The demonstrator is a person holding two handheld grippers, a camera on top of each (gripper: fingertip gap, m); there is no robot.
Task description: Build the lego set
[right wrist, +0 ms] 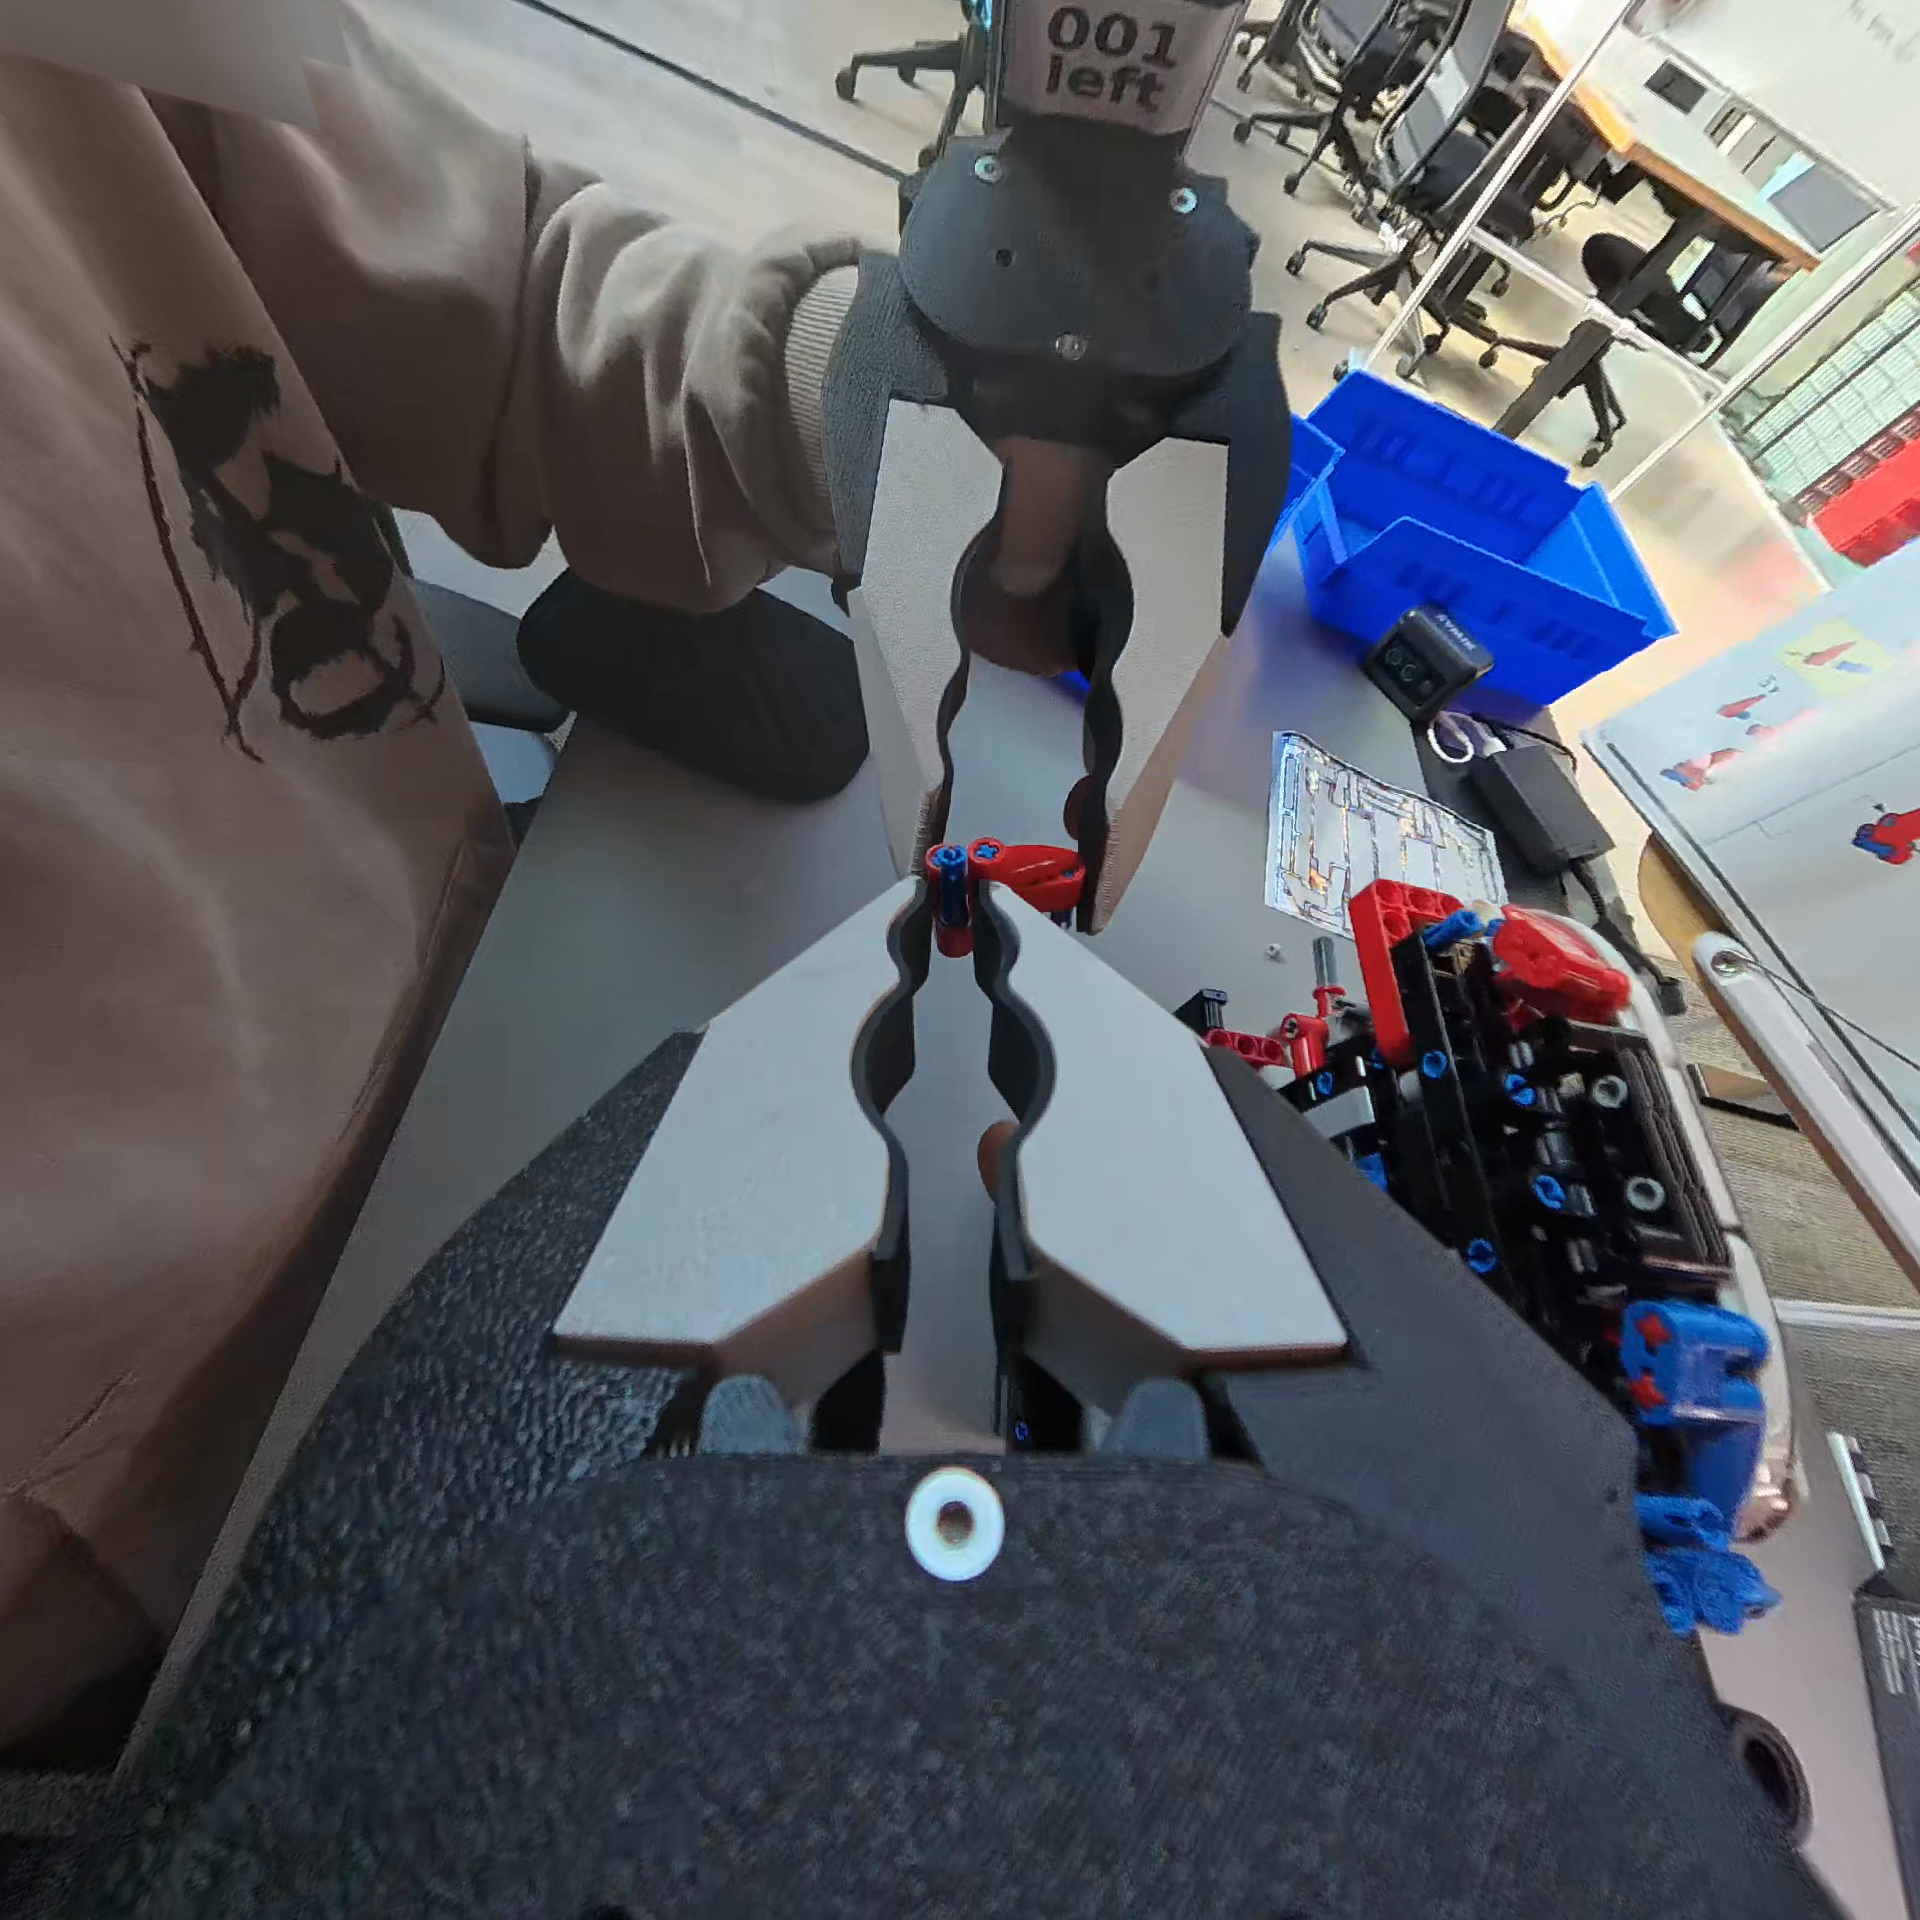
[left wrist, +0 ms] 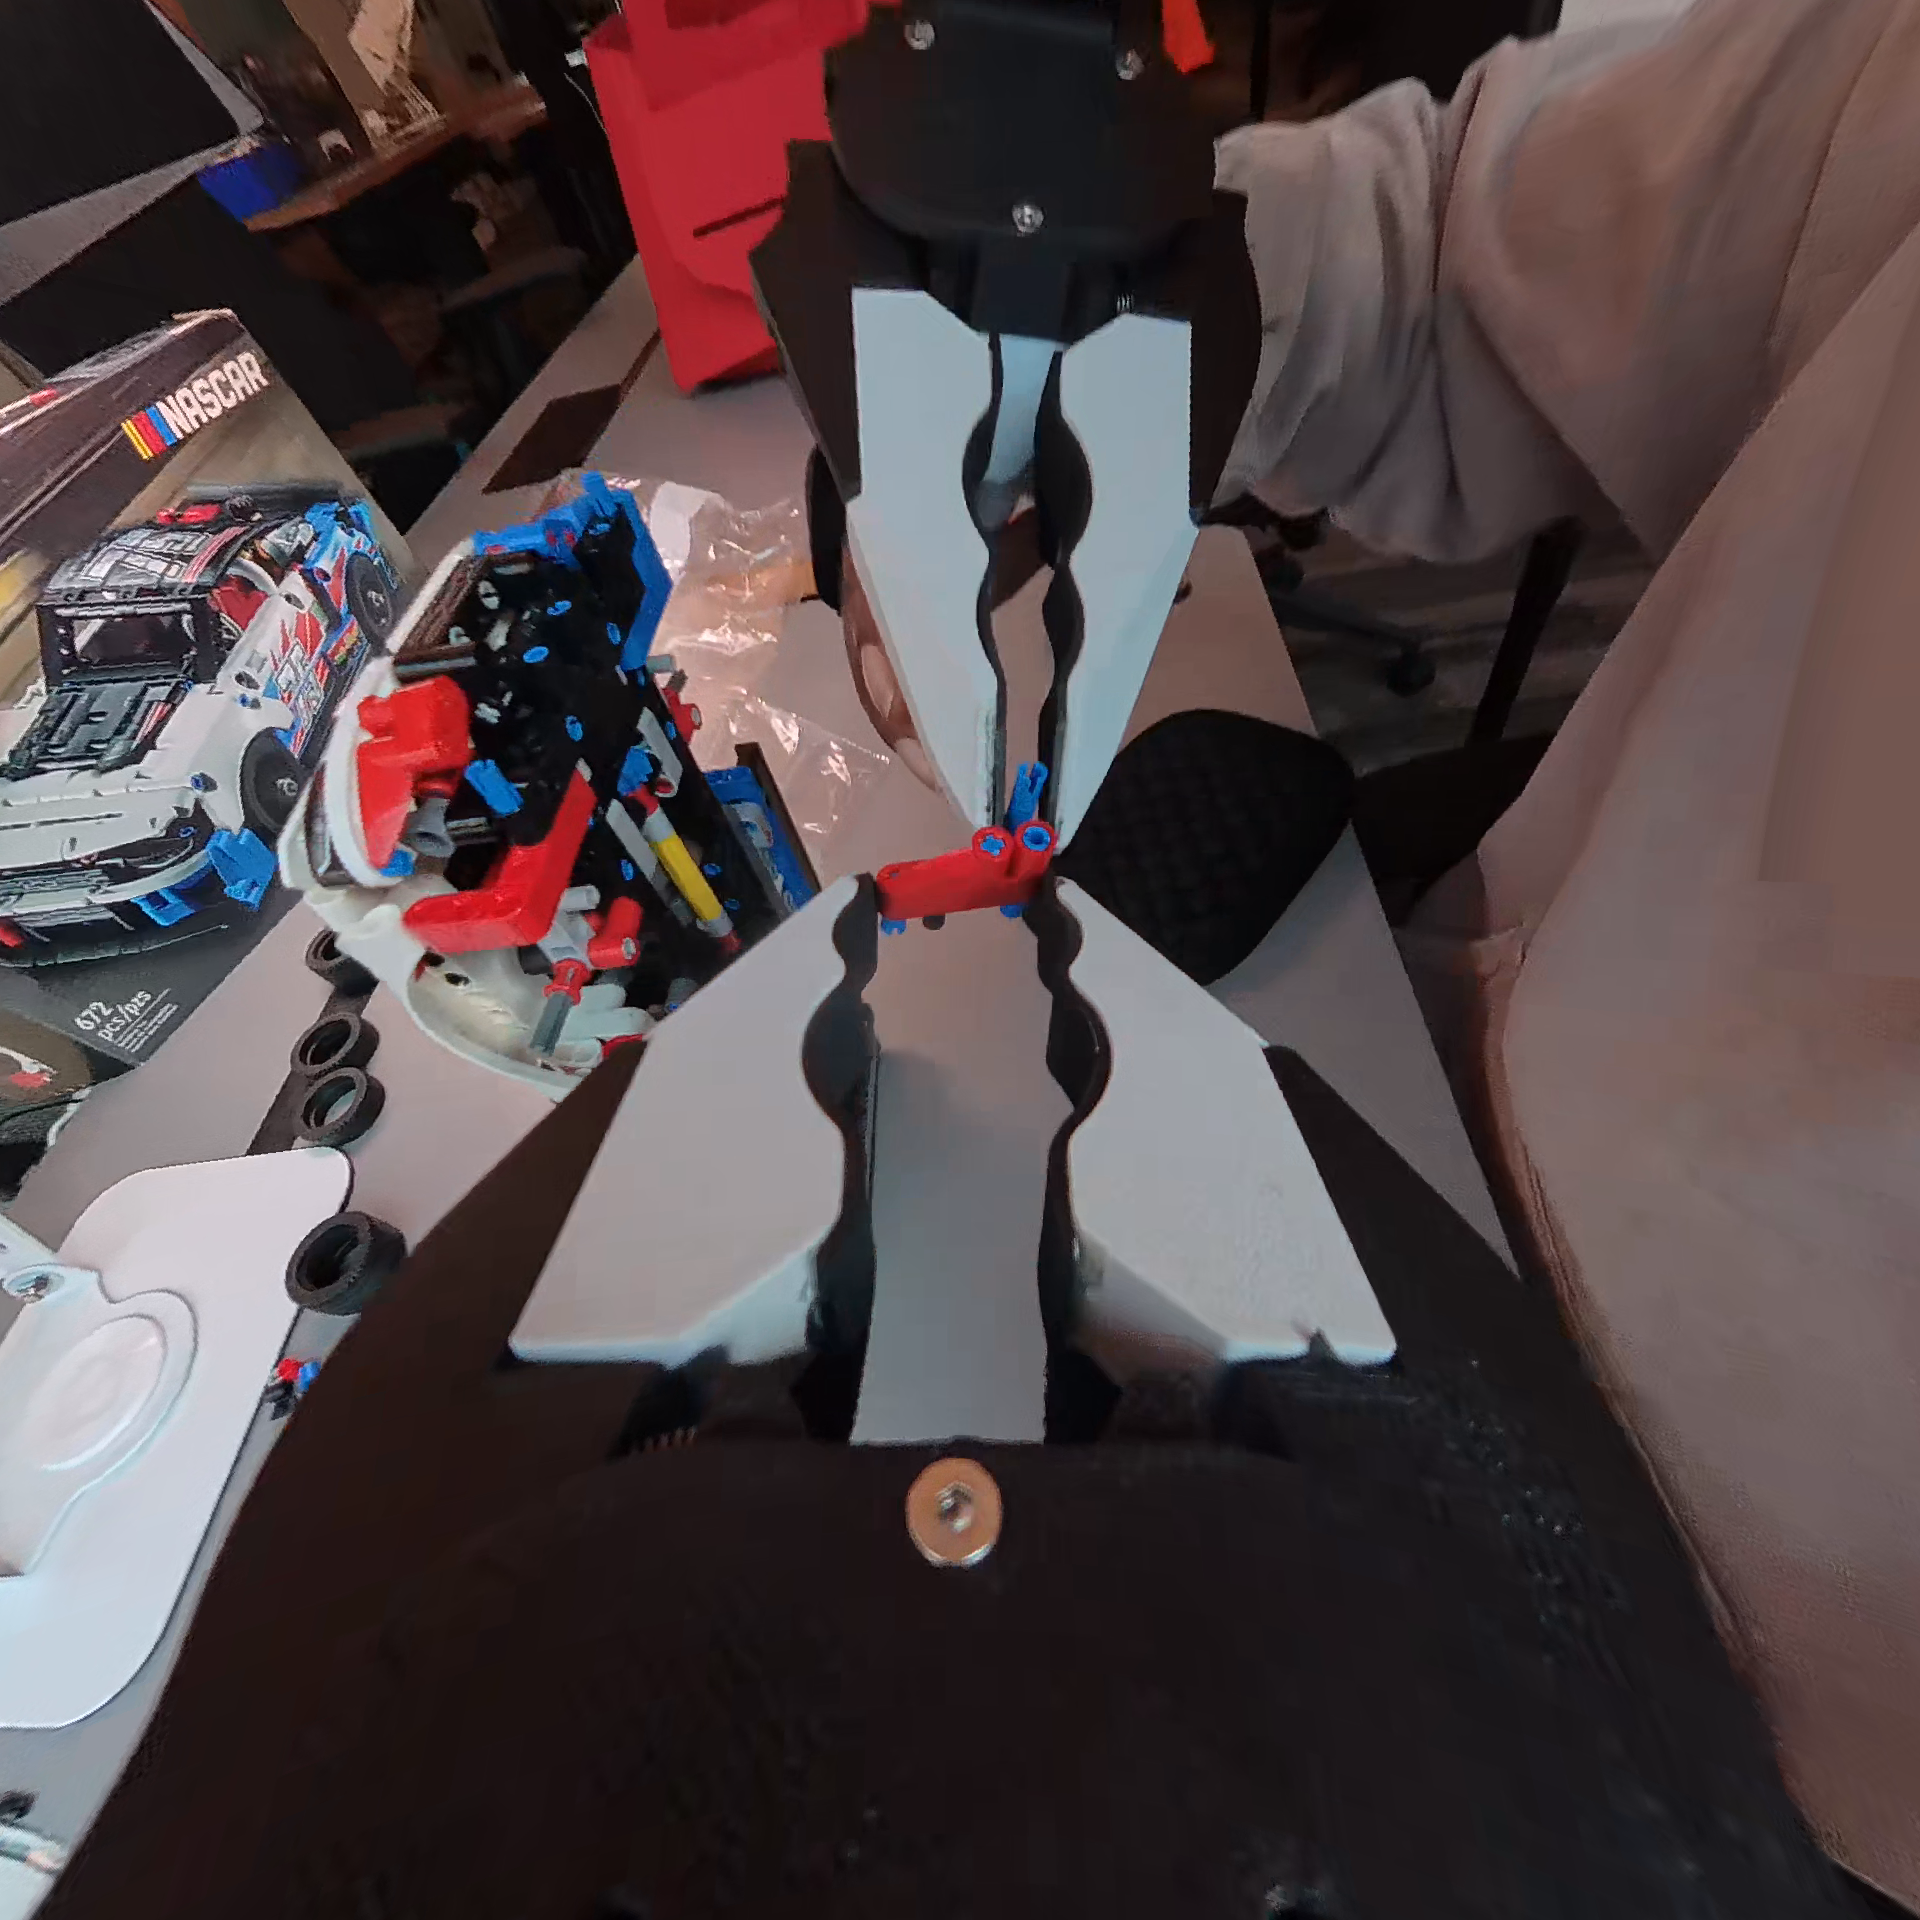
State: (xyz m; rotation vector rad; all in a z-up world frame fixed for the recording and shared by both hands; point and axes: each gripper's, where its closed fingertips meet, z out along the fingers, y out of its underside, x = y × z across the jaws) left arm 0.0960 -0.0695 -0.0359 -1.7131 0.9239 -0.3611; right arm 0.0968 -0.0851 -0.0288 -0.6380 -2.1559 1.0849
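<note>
Up in the air over the grey worktop (left wrist: 1288, 665), between the two tongs, is a small red plastic lego beam with holes (left wrist: 951, 878). The left tongs (left wrist: 956, 896) are clenched on its two ends. The right tongs (right wrist: 951, 904) are clenched on a tiny blue lego pin (right wrist: 945, 860) w/ a red bit under it, right at one end of the beam. In the left wrist view the same pin sits at the beam's far end, w/ the right tongs coming down on it. It looks like the pin is being pushed into a hole, but I can't tell how far in it is.

What could go wrong: the pin is very small, so if it goes in tilted it may jam or pop out of the tongs & drop. A hard push could also twist the beam loose, since the left tongs only pinch its ends.

Near by on the worktop lies the half-built black, blue & red lego car body (left wrist: 561, 727), on its side, well apart from the beam. Loose black rubber tyres (left wrist: 332, 1049) lie near it, plus the set's box w/ a car picture (left wrist: 177, 665) & crinkly clear bags (left wrist: 748, 582). In the right wrist view there is a sticker sheet (right wrist: 1371, 831), a blue plastic bin (right wrist: 1475, 540) & an open instruction book (right wrist: 1787, 727). Nothing stands between the tongs; the person's tan sleeve (right wrist: 582, 416) is close but off to the side.
</note>
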